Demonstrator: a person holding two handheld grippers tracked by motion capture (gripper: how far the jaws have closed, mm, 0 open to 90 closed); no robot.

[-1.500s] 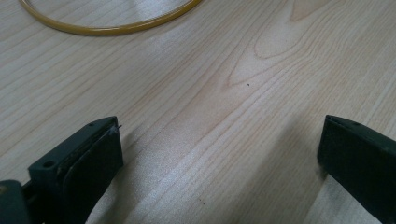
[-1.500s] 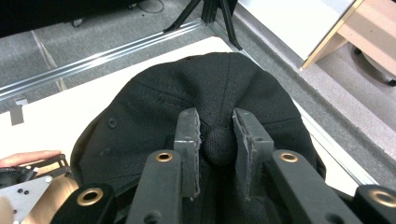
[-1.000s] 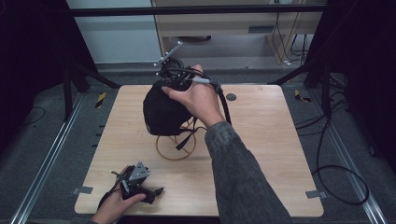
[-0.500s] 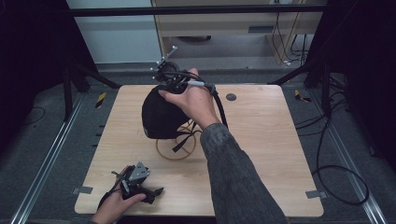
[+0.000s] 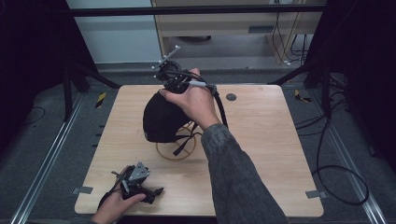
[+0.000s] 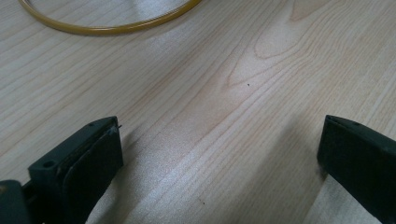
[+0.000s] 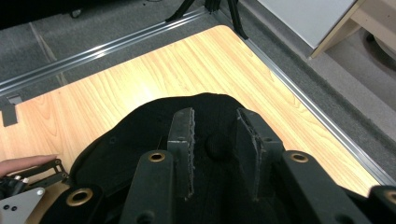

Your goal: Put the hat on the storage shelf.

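Two claws, right claw [image 7: 215, 154] just easing open over black cap [image 5: 161, 119], left claw [image 6: 219, 154] wide open, unmoved.

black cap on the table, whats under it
A yellowish wire stand sits under the black cap: its round base ring lies on the table, with a dark strap hanging beside it. The stand's upper part, and how it meets the cap, are hidden by the cap.

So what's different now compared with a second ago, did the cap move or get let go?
The right gripper has just been opening its jaws a little over the top of the black cap, whose button sits in the gap between them. The cap looks to be sitting on the wire stand much as before. The left gripper stayed open near the table edge.
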